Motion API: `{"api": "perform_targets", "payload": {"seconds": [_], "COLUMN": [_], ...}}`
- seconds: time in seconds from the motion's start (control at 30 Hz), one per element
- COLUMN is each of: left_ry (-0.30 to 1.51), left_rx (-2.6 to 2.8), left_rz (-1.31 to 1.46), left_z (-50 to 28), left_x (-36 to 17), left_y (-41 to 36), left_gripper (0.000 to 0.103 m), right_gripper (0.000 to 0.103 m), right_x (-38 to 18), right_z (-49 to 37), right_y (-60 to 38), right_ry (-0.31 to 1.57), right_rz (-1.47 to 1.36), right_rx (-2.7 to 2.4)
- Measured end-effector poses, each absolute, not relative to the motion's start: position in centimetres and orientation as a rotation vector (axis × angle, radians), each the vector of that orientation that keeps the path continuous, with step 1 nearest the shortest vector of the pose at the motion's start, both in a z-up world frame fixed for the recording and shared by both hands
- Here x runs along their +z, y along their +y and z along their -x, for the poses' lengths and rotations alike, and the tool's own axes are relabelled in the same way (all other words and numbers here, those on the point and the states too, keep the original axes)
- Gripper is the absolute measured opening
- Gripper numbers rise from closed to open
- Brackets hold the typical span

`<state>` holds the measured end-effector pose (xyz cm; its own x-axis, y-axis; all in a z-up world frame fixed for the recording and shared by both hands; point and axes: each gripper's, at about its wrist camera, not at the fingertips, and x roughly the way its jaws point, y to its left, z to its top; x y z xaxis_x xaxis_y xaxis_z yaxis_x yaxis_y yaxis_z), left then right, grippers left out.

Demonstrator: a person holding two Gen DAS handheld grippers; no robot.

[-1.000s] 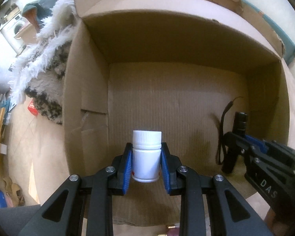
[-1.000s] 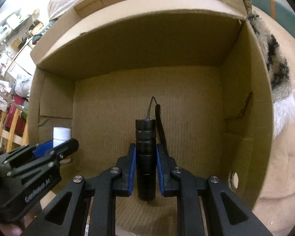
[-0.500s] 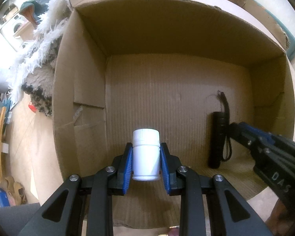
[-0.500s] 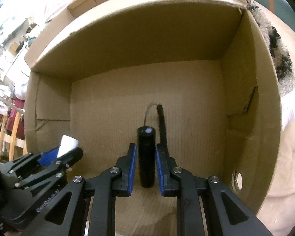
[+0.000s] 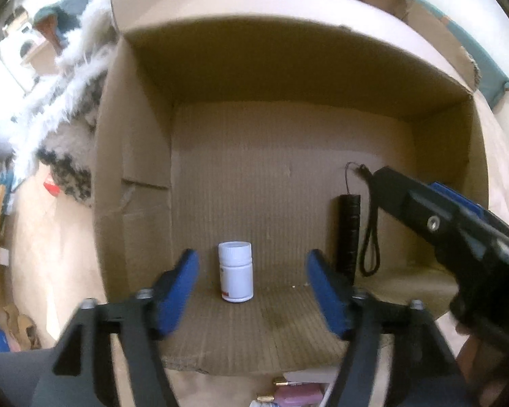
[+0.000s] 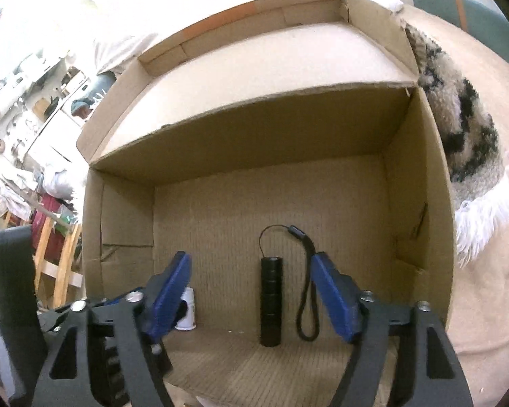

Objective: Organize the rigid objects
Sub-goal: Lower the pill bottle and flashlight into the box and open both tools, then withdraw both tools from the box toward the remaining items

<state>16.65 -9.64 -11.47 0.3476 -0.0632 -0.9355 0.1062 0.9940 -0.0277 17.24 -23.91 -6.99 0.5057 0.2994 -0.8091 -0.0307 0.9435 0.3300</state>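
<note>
Both tongs stand spread and empty at the cardboard box (image 5: 132, 156) mouth. White bottle (image 5: 236, 272) sits upright between the left gripper (image 5: 252, 291) fingers, untouched; black flashlight (image 6: 271, 300) likewise before the right gripper (image 6: 251, 300). Small items, blurred, seemingly remain outside.

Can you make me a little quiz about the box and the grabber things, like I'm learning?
1. True or false: the left gripper is squeezing the white bottle.
2. Which thing has a wrist strap: A) the white bottle, B) the black flashlight, C) the cardboard box?
3. Fill in: both things stand upright on the box's ____.

Key
1. False. Its jaws are wide open and the bottle stands free between them.
2. B. The strap hangs beside the flashlight, inside the open right gripper.
3. Floor.
</note>
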Motion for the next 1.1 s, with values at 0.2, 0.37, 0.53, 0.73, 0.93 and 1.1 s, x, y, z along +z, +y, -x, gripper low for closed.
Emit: {"api": "perform_targets", "payload": {"seconds": [0.2,0.37,0.53,0.73,0.93,1.1], "left_ry": [1.193,1.189,1.177,1.153,1.124,1.100], "left_rx": [-0.120,-0.112,-0.110,-0.100,-0.092,-0.069], "left_rz": [-0.057,-0.033,-0.020,-0.020,-0.026,-0.013], "left_z": [-16.4,-16.3,-16.6,-15.8,-14.7,-13.5], "left_x": [-10.7,-9.9,-9.6,-8.1,-5.7,-3.8], "left_y": [-9.7,-9.5,-8.0,-7.6,-6.4,-5.7], "left_gripper": [0.070,0.070,0.070,0.070,0.070,0.070], "right_gripper": [0.101,0.101,0.101,0.101,0.101,0.101], "right_x": [-7.2,-7.3,-7.1,-6.2,-4.7,-3.3], "right_z": [-17.3,-17.5,-17.4,-17.0,-15.7,-14.0], "right_y": [-23.6,-22.7,-23.0,-23.4,-24.0,-24.6], "right_ry": [1.029,1.021,1.013,0.995,0.965,0.949], "right_rz": [-0.274,-0.248,-0.258,-0.283,-0.304,-0.302], "right_rx": [0.201,0.197,0.195,0.194,0.179,0.171]}}
